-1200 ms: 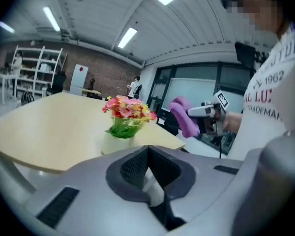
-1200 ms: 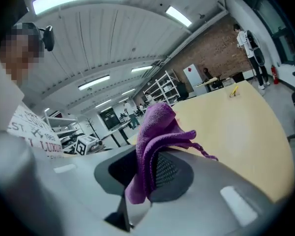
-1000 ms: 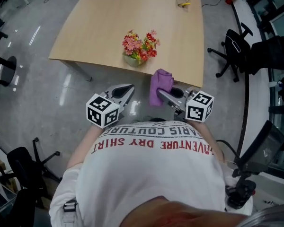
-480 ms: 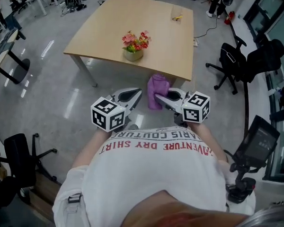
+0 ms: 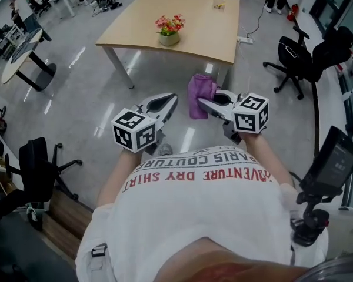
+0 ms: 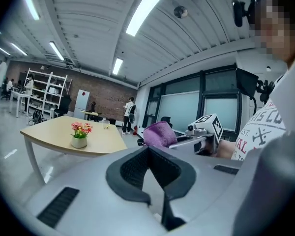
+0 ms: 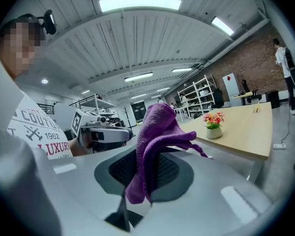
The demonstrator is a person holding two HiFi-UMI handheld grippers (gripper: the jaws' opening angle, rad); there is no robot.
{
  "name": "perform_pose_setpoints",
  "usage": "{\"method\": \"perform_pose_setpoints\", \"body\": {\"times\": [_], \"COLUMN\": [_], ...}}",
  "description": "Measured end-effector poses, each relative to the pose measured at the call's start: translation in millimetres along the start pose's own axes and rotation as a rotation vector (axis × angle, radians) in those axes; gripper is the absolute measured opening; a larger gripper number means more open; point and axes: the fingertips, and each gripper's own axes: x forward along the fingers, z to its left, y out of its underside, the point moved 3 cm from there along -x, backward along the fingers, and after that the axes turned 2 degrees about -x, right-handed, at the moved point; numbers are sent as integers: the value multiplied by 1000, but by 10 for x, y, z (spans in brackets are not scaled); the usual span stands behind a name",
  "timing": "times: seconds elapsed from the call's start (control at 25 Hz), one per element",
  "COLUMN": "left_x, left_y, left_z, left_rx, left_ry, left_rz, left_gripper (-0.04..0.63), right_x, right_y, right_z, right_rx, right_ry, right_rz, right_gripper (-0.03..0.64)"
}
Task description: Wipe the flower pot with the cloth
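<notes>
A small pale flower pot (image 5: 169, 38) with pink and red flowers stands near the front edge of a light wooden table (image 5: 200, 22), far ahead of me; it also shows in the left gripper view as the flower pot (image 6: 79, 141) and in the right gripper view as the flower pot (image 7: 214, 132). My right gripper (image 5: 201, 103) is shut on a purple cloth (image 5: 200, 95), which bunches up and hangs over its jaws as the cloth (image 7: 155, 146). My left gripper (image 5: 172, 98) is shut and empty, held level beside the right one. Both are in mid-air well short of the table.
Black office chairs stand at the right (image 5: 297, 54) and at the lower left (image 5: 38, 172). A round table (image 5: 26, 54) is at the left. A small yellow thing (image 5: 221, 5) lies at the table's far side. A person (image 6: 129, 114) stands beyond it. Grey floor lies between me and the table.
I have drawn back from the table, which now lies farther off and higher in the head view. Both grippers have come with me and risen a little, the cloth still held.
</notes>
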Motion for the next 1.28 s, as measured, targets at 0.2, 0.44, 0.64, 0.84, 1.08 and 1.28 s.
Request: {"method": "perform_pose_setpoints", "body": {"times": [0.2, 0.44, 0.64, 0.84, 1.08, 1.28], "left_x": [-312, -606, -832, -861, -833, -843], "left_y": [-39, -57, -189, -213, -182, -179], "left_z": [-136, -35, 114, 89, 69, 6], "left_rx": [3, 27, 28, 42, 41, 45], "left_ry": [-24, -17, -6, 9, 15, 10], "left_rz": [-14, 3, 5, 10, 17, 15], "left_gripper": [2, 2, 2, 2, 2, 2], "right_x": [22, 279, 463, 464, 412, 350], "right_y": [-18, -70, -139, -128, -139, -137], "right_z": [435, 695, 858, 904, 913, 945], "right_rx": [-46, -36, -54, -46, -45, -48], "right_ry": [-24, -18, 7, 25, 35, 32], "right_rz": [9, 10, 13, 0, -16, -18], "right_gripper": [48, 48, 51, 51, 51, 51]}}
